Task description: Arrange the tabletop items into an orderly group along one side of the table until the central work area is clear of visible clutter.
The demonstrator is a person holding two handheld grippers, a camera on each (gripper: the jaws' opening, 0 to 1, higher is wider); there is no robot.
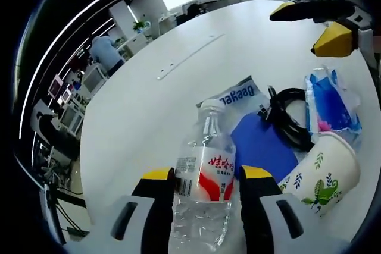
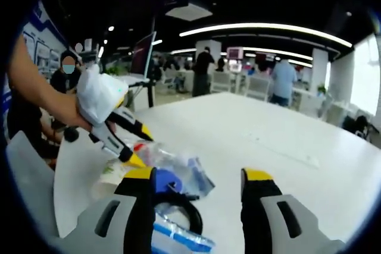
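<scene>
- In the left gripper view, my left gripper (image 1: 205,184) has its yellow-tipped jaws pressed to either side of a clear water bottle (image 1: 205,178) with a red and white label; it is clamped on the bottle.
- The bottle stands upright between the jaws on the white table (image 1: 155,111), cap away from me.
- Just to the right of the bottle lies a blue pouch (image 1: 262,147), with a silver packet (image 1: 237,94) printed in blue letters behind it, both flat on the table.
- A coiled black cable (image 1: 290,117) lies touching the far edge of the blue pouch.
- A paper cup (image 1: 321,173) with a leaf print lies tilted on its side near the right jaw, its rim toward the pouch.
- Behind the cup is a blue and clear plastic bag (image 1: 330,102).
- The right gripper (image 1: 324,22) comes in at the upper right, above the table, jaws parted.
- In the right gripper view, my right gripper (image 2: 198,184) has its jaws wide apart with nothing between them.
- Below them I see the black cable (image 2: 187,209) and the blue-edged plastic bag (image 2: 178,236).
- At the left a hand (image 2: 71,111) holds the left gripper (image 2: 128,141) over the water bottle (image 2: 152,153), with the paper cup (image 2: 110,173) beside it.
</scene>
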